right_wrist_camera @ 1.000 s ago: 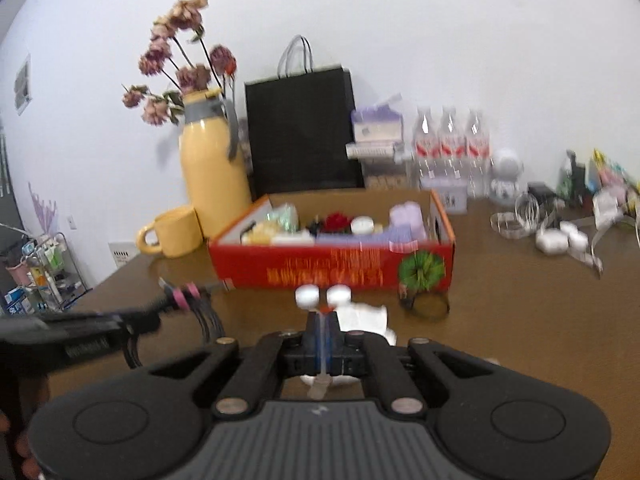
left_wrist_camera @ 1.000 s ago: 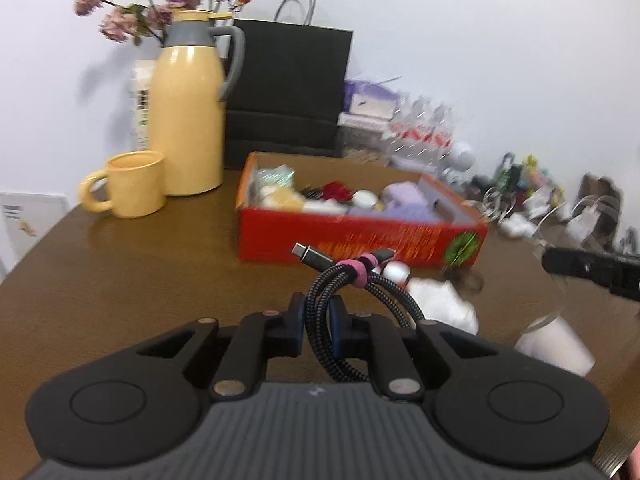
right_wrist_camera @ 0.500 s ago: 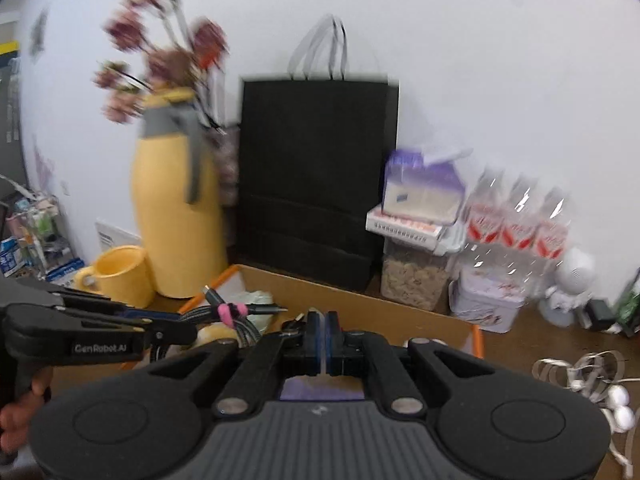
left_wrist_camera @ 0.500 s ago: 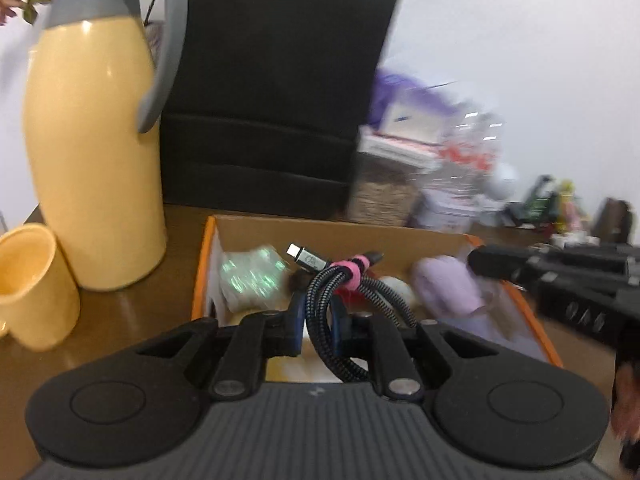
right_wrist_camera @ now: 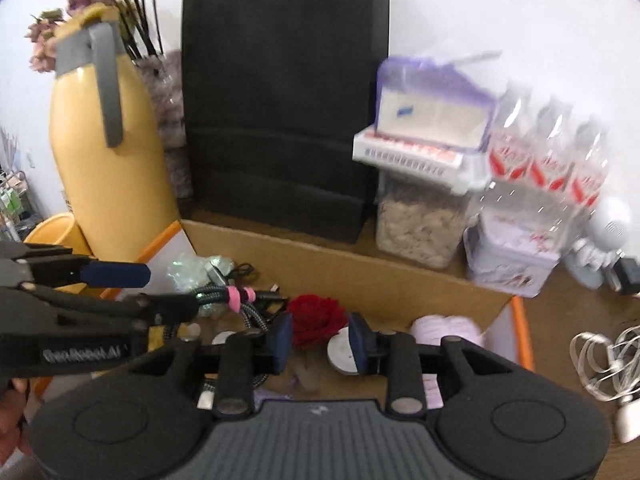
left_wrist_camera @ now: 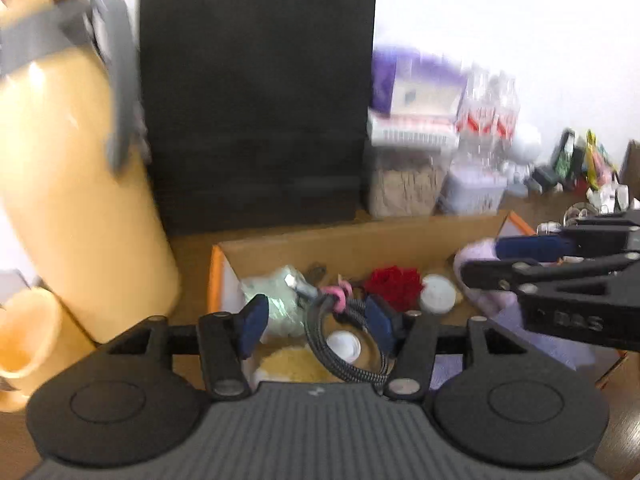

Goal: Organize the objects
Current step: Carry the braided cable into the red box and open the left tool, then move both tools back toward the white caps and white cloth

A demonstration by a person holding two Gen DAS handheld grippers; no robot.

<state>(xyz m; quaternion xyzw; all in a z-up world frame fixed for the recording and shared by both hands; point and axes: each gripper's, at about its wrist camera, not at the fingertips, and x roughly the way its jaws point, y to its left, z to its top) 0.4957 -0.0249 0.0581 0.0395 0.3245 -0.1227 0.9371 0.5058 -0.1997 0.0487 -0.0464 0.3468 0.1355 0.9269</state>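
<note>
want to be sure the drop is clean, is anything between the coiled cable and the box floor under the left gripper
Yes, partly. The left gripper has just been opening and the coiled cable hangs between its spread pads. Beneath it in the box lie a white cap and something yellow, so it lands on those.

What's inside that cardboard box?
In the cardboard box: a coiled braided cable, red flower, white round lids, a crinkly clear packet and something lilac. The grippers hide its near part.
</note>
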